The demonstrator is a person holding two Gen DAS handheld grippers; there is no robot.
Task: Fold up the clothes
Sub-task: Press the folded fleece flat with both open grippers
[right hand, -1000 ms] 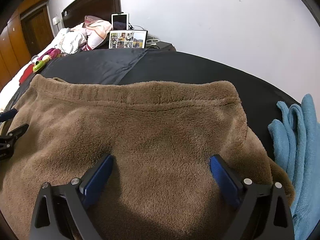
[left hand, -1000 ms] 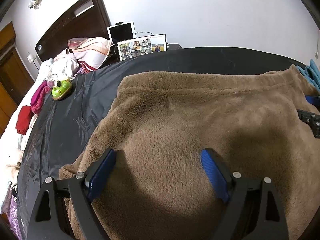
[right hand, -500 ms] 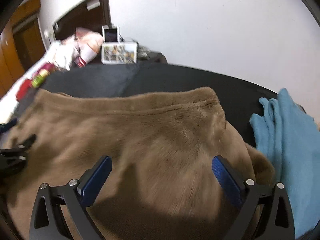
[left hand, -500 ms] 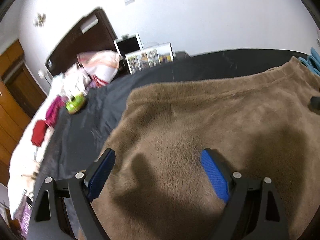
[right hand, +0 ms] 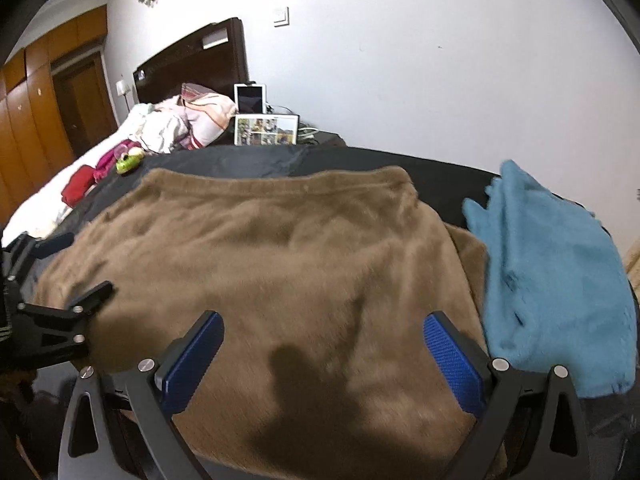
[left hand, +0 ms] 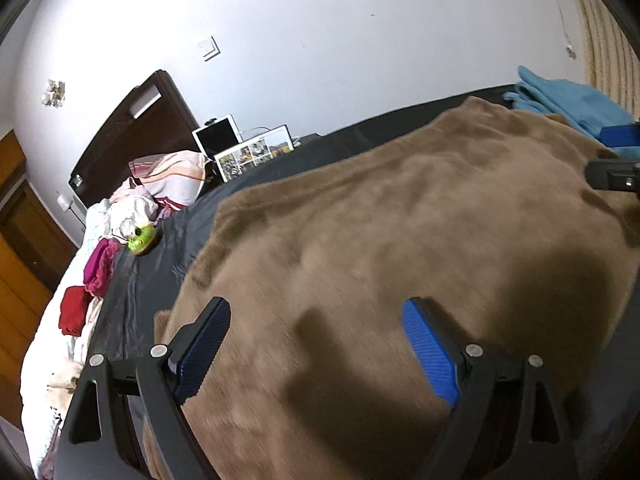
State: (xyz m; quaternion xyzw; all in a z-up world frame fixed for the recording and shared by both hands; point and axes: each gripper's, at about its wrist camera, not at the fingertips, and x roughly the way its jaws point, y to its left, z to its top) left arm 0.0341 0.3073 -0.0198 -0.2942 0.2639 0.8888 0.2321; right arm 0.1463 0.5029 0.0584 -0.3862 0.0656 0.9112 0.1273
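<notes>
Grippers farther back; teal towel [right hand: 556,280] beside brown fleece [right hand: 280,264].

left wrist: tilted, downward | right wrist: downward | shared: probably brown garment [left hand: 400,220]

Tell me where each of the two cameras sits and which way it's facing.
Left wrist: rides the left hand-held gripper, jaws wide apart, looking down over the brown fleece garment; the right hand-held gripper shows at the frame's right edge.
Right wrist: rides the right hand-held gripper, also open, over the same garment; the left one shows at the left edge.
Shared: brown garment, blue fleece garment, photo frame, headboard.
</notes>
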